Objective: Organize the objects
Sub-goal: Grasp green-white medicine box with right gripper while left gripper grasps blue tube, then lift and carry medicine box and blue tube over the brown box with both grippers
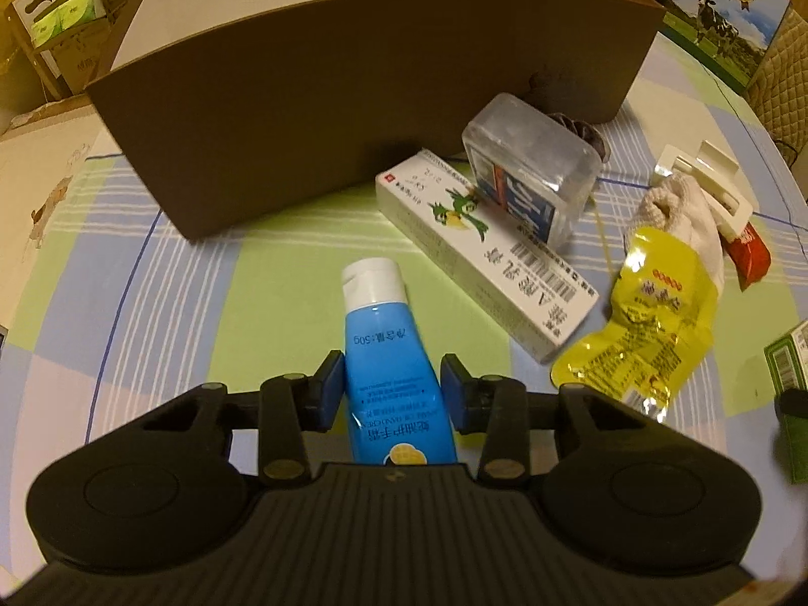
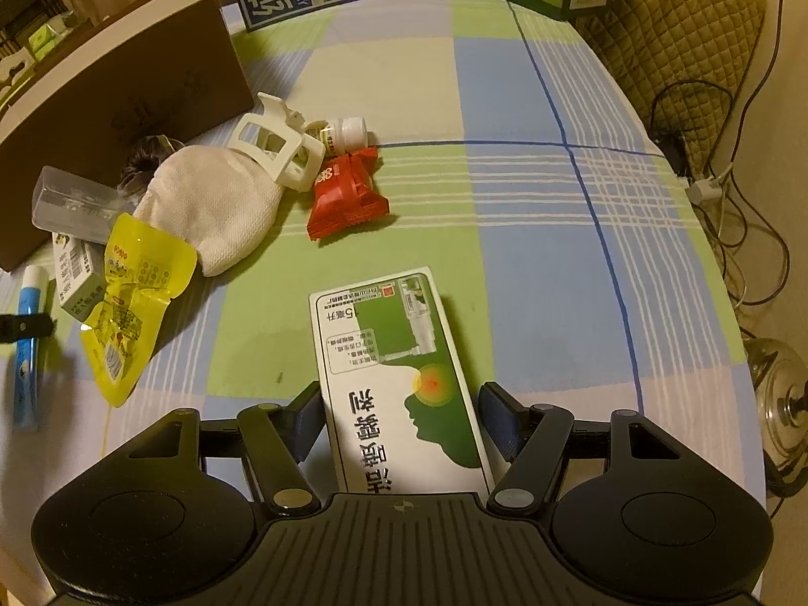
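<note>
1. Clutter is mostly unsorted: a white medicine carton [image 1: 485, 247], a clear plastic case [image 1: 530, 171], a yellow foil pouch [image 1: 651, 313], a white cloth bundle [image 2: 217, 207], a white plastic clip [image 2: 278, 151], a red snack packet [image 2: 348, 192] and a small white bottle [image 2: 346, 134] all lie loose on the checked surface [image 2: 530, 202].
2. Judging by the task, the brown box [image 1: 353, 96] at the back looks like the place for them; its inside is hidden, so I cannot tell whether anything is in it yet.
3. Left tool [image 1: 394, 389]: its 2 blue-padded fingers straddle the lower half of the blue tube [image 1: 389, 348], which lies flat with its white cap pointing toward the box. The left pad looks to be touching the tube's side, while a thin gap shows at the right pad, so the jaws are close around it but I would not call the grip made.
4. Right tool [image 2: 404, 419]: parted wide around the near end of the green-and-white carton [image 2: 399, 373], which lies flat on the surface, well apart from the main pile. Both pads stand clear of the carton's edges, so it has hold of nothing.
5. Remaining work, as I judge it, is nearly everything: both grasps to be closed, 2 items carried over, then the rest of the heap.
</note>
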A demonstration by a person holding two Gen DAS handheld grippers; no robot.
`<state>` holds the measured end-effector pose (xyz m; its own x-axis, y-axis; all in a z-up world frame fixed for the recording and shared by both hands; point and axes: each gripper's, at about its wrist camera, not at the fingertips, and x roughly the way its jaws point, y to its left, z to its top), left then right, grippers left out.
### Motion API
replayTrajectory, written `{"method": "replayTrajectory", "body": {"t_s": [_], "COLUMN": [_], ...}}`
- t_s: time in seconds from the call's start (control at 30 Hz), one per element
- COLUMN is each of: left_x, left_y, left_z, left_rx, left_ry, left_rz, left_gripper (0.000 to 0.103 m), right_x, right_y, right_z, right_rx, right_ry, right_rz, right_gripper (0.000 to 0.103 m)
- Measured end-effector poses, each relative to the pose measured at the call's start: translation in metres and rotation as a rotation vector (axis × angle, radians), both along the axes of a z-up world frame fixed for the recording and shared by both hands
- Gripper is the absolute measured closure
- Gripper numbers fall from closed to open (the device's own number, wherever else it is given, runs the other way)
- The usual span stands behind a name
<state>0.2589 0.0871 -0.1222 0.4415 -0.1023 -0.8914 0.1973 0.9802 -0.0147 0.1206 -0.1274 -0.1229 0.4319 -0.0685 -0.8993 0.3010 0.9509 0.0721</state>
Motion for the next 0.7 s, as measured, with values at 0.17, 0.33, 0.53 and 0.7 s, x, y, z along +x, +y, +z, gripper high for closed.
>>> {"method": "replayTrajectory", "body": {"t_s": [0.17, 0.33, 0.53, 0.7], "left_x": [-0.029, -0.036, -0.029, -0.014], "left_y": [0.018, 0.029, 0.027, 0.023], "left_z": [-0.007, 0.008, 0.037, 0.07], "left_rx": [-0.028, -0.049, -0.117, -0.155], "left_ry": [0.019, 0.006, -0.039, -0.089], "left_rz": [0.001, -0.017, -0.119, -0.124], "left_gripper": [0.068, 0.068, 0.068, 0.068], "right_x": [0.002, 0.001, 0.006, 0.021], "right_y": [0.006, 0.011, 0.018, 0.027], "right_z": [-0.001, 0.002, 0.021, 0.044], "right_rx": [-0.04, -0.042, -0.007, 0.031], "right_ry": [-0.001, -0.006, -0.047, -0.096], "right_rz": [0.041, 0.085, 0.121, 0.153], "right_gripper": [0.049, 0.051, 0.051, 0.051]}}
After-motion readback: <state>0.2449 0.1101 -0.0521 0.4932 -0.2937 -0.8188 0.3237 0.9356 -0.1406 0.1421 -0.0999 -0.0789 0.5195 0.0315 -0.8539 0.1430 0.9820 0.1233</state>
